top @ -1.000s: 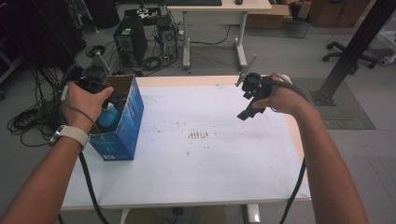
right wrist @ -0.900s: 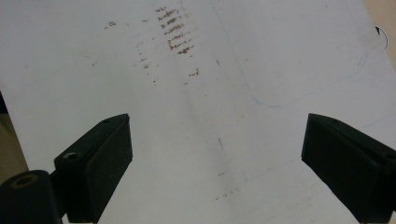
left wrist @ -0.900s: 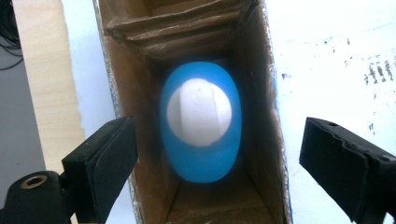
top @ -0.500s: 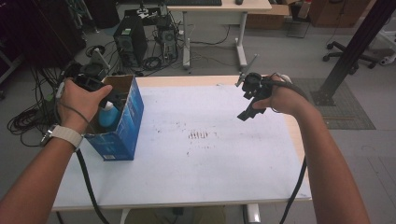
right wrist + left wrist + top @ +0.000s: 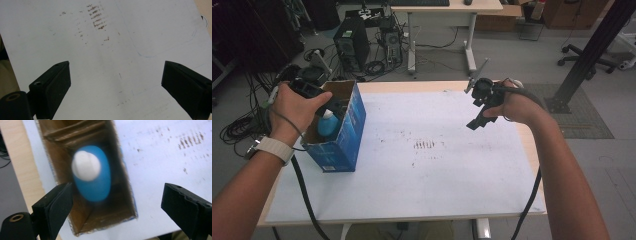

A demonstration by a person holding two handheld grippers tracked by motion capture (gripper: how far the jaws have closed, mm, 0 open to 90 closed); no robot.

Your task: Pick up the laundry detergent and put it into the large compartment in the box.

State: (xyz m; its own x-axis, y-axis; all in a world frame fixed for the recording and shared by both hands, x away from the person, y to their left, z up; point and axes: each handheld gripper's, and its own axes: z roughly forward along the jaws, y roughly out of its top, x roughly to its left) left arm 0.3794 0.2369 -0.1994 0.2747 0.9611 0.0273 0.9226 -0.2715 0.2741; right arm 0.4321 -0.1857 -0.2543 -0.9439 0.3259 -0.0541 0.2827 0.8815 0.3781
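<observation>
White paper-covered table [image 5: 422,180]: left gripper [image 5: 117,202] wide open above blue bottle [image 5: 93,176] standing inside blue box [image 5: 344,132], right gripper [image 5: 116,85] wide, idle; risk of jaw snagging cardboard wall, tipping box.

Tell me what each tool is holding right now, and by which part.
Nothing is held. The left tool hangs open above the blue bottle standing in the box; the right tool is open over the bare table.
</observation>
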